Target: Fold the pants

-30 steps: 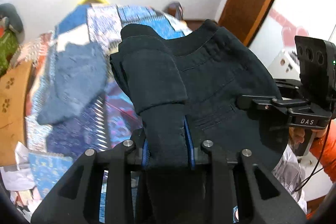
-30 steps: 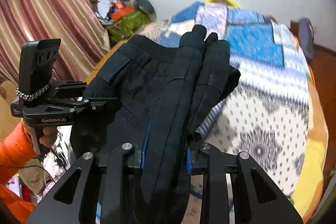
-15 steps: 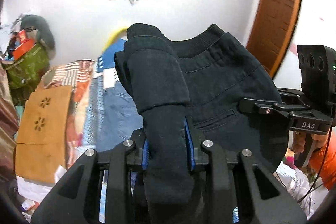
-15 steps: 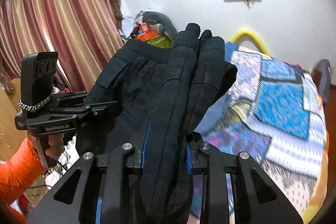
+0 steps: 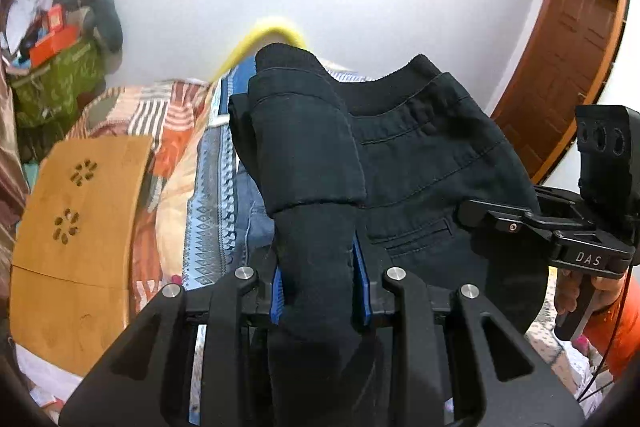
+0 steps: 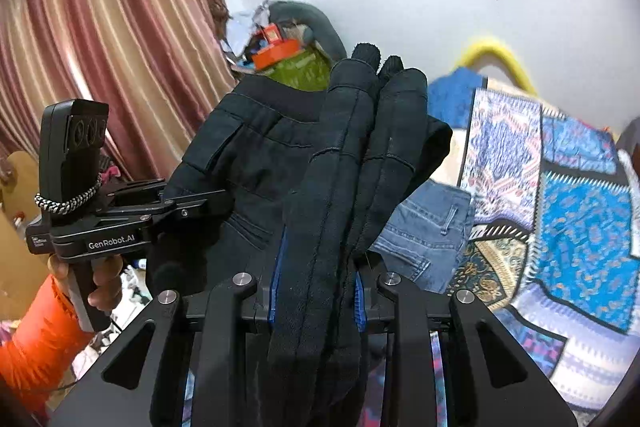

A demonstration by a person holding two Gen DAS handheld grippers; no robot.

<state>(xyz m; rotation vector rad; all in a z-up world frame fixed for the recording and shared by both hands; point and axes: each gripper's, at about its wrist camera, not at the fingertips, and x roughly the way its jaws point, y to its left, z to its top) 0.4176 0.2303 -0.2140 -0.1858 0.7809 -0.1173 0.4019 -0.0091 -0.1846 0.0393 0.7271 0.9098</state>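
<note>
A patchwork blue-patterned bedspread [image 6: 580, 211] lies below, with folded blue denim jeans [image 6: 428, 227] on it; the black cotton pants [image 5: 420, 163] hang in the air above, bunched fabric clamped between the left gripper [image 5: 319, 291] and right gripper [image 6: 316, 291] pads

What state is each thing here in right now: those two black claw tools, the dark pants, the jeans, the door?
left gripper: shut on the black pants.
right gripper: shut on the black pants.
black pants: bunched, held up in the air between both grippers.
blue jeans: lying on the bed.
wooden door: closed.
</note>
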